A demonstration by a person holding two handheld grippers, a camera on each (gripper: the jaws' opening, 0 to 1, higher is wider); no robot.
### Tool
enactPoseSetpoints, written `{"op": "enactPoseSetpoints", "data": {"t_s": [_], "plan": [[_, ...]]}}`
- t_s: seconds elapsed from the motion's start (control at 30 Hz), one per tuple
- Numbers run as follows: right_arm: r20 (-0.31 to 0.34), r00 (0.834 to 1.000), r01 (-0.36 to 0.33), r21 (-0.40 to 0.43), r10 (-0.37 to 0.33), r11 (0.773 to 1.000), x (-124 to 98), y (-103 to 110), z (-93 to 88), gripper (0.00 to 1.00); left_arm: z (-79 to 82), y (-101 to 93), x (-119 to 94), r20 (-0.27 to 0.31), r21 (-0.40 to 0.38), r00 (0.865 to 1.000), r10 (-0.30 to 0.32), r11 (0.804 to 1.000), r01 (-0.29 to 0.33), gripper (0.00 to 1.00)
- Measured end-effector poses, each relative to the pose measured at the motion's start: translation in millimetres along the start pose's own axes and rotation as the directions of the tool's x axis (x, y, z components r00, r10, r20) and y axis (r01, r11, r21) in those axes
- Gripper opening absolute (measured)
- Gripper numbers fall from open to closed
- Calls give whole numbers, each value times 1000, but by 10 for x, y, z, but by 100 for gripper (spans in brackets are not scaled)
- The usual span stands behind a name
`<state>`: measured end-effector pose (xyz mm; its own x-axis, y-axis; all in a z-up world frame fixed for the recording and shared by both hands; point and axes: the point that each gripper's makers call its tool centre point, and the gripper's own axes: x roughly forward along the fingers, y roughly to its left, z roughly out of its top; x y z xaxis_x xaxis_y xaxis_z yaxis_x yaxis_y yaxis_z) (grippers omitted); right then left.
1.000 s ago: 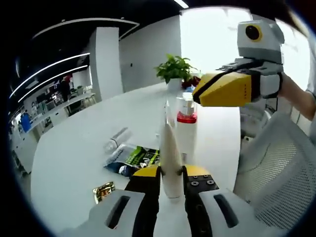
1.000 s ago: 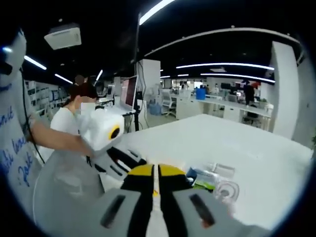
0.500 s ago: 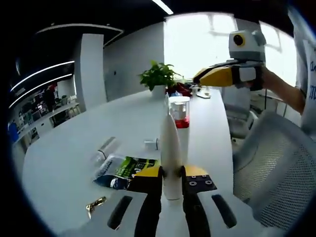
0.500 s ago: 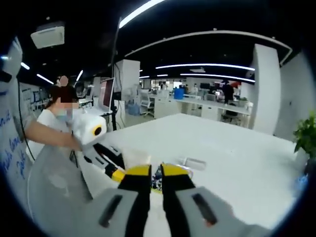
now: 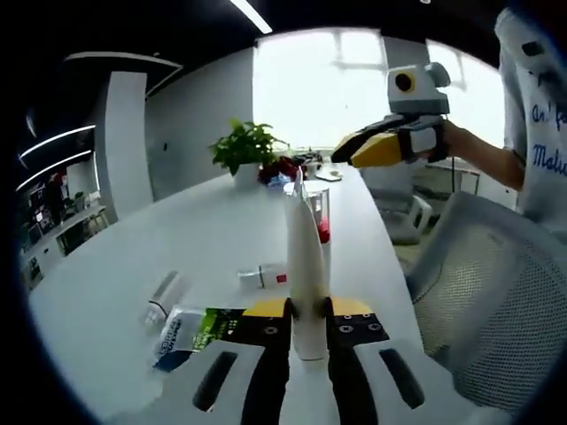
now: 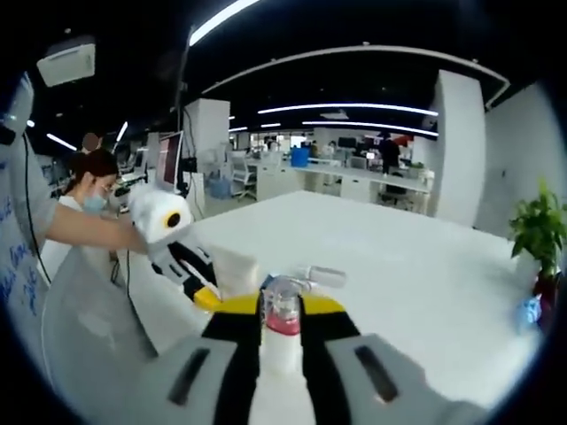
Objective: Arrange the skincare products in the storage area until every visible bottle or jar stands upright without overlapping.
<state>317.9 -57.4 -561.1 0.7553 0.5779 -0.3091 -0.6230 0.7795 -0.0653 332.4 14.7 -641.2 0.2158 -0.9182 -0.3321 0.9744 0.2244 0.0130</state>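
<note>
Risk first: your left gripper (image 5: 307, 312) is clamped low on a tall white tube (image 5: 304, 257) held upright above the white table (image 5: 204, 230); so low a grip could let it tip when released. A clear red-banded bottle (image 5: 319, 211) stands just behind it, at 12 o'clock, so a careless placement could knock it. Your right gripper (image 6: 282, 329) is raised at chest height; that bottle shows between its jaws, but I cannot tell whether they grip it. Small bottles (image 5: 262, 276) and a green packet (image 5: 197, 327) lie flat at 9 o'clock.
</note>
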Motion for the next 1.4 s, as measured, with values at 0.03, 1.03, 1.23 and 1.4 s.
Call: {"op": "enactPoseSetpoints", "data": {"t_s": [0.03, 1.03, 1.23, 1.4], "plan": [[-6, 1000, -1, 3, 1, 1000, 3, -2, -13, 22, 4, -4, 10, 4, 3, 1000, -11, 1000, 11, 11], [-157, 988, 14, 107, 3, 994, 47, 55, -396, 78, 15, -33, 145, 51, 47, 995, -88, 995, 86, 15], [-168, 986, 15, 105, 3, 994, 57, 77, -417, 85, -19, -34, 140, 33, 48, 996, -83, 996, 81, 16], [-171, 985, 20, 96, -3, 995, 70, 91, -402, 89, -79, 33, 102, 2, 33, 999, -43, 999, 43, 22]]}}
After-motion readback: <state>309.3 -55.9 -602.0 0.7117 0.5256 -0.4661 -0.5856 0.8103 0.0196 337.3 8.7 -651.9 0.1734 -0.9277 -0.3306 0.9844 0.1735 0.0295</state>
